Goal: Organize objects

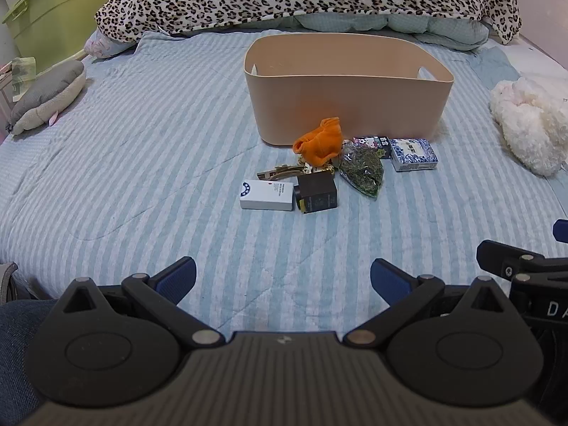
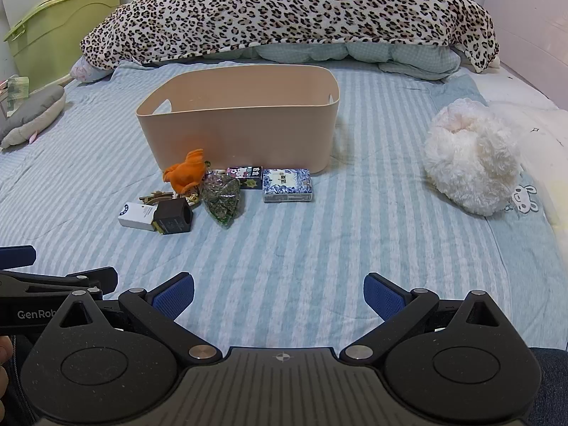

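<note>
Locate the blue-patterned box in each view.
Left wrist: blue-patterned box right of centre, rightmost of the pile, before the bin's right corner.
Right wrist: same box at centre, again rightmost.
Shared landmark: beige bin just behind it.

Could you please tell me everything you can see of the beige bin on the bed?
The beige bin is a smooth, matte, plastic-looking tub with rounded corners, a plain rim and a cut-out handle slot in each end wall. It stands upright and open-topped on the striped bedcover; what shows of its inside looks empty. The orange cloth lies against its front wall, and the small boxes sit just before it.
</note>
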### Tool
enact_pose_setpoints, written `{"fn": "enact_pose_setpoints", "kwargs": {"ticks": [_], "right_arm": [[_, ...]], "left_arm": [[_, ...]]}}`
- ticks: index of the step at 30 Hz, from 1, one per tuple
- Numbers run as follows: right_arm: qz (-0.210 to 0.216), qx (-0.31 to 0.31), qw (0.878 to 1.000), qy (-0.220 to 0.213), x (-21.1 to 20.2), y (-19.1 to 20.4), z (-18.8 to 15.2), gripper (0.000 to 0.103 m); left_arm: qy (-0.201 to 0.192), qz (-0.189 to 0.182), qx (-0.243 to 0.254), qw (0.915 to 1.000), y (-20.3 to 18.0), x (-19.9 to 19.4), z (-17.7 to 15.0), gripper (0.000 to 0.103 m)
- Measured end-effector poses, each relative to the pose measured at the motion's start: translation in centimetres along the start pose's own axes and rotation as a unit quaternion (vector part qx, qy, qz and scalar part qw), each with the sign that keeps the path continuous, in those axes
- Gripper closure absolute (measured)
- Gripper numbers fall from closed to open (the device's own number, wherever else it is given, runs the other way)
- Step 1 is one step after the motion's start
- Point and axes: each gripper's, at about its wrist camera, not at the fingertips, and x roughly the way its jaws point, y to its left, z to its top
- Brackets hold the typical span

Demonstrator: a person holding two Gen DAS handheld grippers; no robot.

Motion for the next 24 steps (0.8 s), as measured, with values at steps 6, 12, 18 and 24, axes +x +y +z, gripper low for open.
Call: {"fn": "enact_pose_setpoints", "kwargs": {"ticks": [6, 12, 18, 24], "right_arm": [[0.004, 0.001, 1.000, 0.004, -0.14, -0.07, -0.30, 0.000], [0.003, 0.001, 1.000, 0.003, -0.16, -0.12, -0.26, 0.000], [0.002, 0.002, 1.000, 0.004, -0.19, -0.17, -0.23, 0.000], [0.003, 0.001, 1.000, 0.005, -0.22, -0.19, -0.21, 0.000]], "left_arm": [[0.002, -0.001, 0.001, 1.0000, -0.07, 0.12, -0.13, 0.000], [0.003, -0.001, 0.001, 1.0000, -0.06, 0.11, -0.20, 0.000], [0.005, -0.002, 0.003, 1.0000, -0.13, 0.11, -0.21, 0.000], [0.006, -0.003, 0.003, 1.0000, -0.15, 0.12, -0.20, 0.000]]}}
